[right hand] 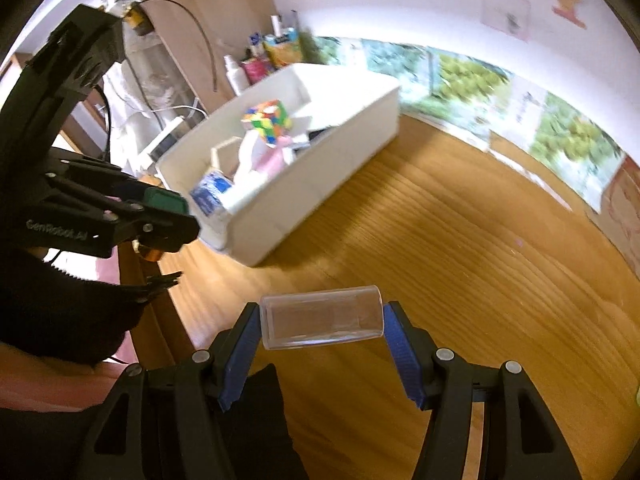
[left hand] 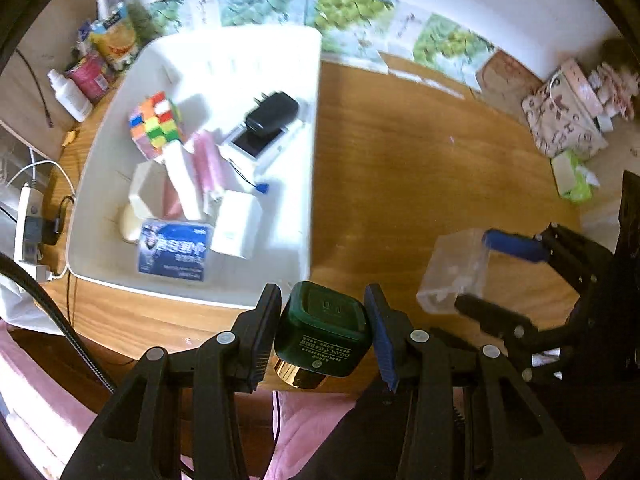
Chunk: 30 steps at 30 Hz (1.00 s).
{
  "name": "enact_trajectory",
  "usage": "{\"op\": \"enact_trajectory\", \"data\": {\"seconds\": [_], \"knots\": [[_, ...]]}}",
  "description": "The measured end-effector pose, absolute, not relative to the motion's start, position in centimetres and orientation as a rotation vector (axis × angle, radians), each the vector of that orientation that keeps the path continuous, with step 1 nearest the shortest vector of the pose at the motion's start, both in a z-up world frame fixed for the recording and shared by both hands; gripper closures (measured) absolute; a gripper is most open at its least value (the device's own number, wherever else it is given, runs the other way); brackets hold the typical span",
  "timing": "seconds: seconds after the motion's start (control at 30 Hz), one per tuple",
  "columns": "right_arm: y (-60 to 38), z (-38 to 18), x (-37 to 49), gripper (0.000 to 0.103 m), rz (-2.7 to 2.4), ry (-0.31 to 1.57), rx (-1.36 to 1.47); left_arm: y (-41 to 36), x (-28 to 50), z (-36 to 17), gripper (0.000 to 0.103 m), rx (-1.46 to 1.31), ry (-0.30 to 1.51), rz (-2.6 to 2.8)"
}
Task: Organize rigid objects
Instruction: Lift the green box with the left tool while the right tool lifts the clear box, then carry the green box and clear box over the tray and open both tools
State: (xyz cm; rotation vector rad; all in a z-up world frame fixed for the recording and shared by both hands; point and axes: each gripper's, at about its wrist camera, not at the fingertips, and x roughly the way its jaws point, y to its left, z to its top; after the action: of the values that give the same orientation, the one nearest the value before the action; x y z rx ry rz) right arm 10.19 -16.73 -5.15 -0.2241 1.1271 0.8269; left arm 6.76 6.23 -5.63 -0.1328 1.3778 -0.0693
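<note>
Bare tabletop (left hand: 400, 184) beside crowded bin (left hand: 312, 120)

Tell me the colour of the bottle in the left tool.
Dark green bottle, gold cap; clearest in the left wrist view.

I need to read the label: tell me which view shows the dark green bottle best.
Left wrist view: the dark green bottle fills the space between the left gripper pads, base and printed label facing the camera. The right wrist view shows only a green sliver, mostly hidden by the gripper.
</note>
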Motion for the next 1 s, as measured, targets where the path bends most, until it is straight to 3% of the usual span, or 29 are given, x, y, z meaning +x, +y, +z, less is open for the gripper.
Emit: {"op": "enact_trajectory", "data": {"seconds": [0.57, 1.0], "knots": [[-9.3, -0.8, 10.2, 0.041, 0.806, 1.007, -0.184, 13.5, 8.3, -2.8, 0.056, -0.149, 1.124, -0.082], [-3.7, -1.3, 11.7, 0.04, 0.738, 0.982, -0.131, 18.7, 10.1, -4.4, 0.056, -0.053, 0.982, -0.05]]}}
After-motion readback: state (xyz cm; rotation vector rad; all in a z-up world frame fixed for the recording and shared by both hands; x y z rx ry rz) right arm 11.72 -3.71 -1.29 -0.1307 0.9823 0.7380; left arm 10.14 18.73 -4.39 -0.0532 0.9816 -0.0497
